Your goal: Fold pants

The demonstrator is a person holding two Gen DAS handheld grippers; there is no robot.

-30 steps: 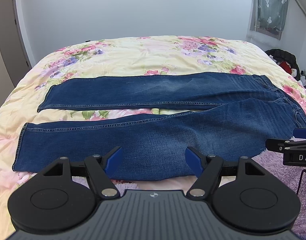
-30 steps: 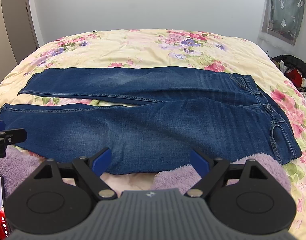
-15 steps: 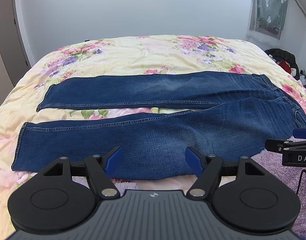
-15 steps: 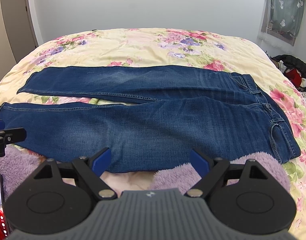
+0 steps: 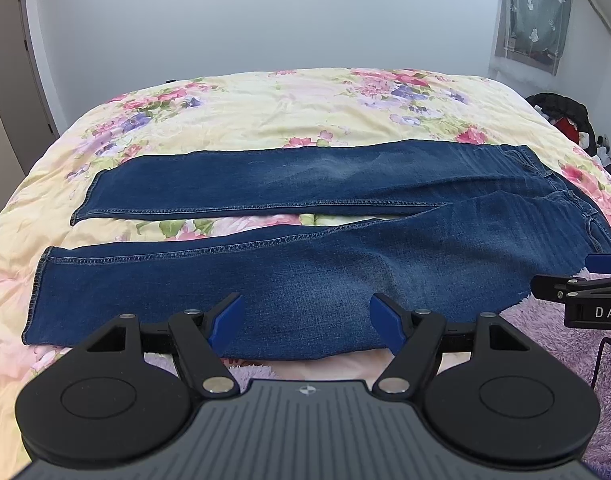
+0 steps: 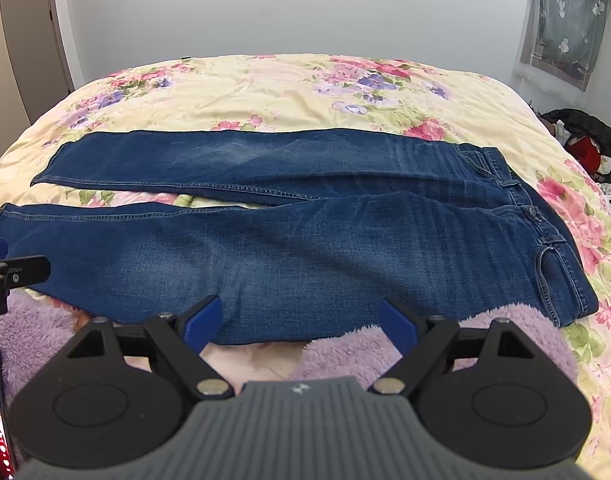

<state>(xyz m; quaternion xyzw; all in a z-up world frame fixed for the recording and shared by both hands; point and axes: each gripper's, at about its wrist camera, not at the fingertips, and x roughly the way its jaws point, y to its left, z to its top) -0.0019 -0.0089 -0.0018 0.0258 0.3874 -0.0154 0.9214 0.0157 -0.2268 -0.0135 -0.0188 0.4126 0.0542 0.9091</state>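
The pants were dark blue, with paler blue patches on the legs. The bed cover was soft yellow with pink and purple flowers and green leaves. A fluffy blanket was light purple. Each gripper was black and grey with bright blue fingertips. The wall was pale grey. The curtain was dark green with white shapes.

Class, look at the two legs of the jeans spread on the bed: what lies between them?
Between the far leg and near leg of the jeans lies a bare wedge of floral bedspread, narrowing toward the crotch; both wrist views show it.
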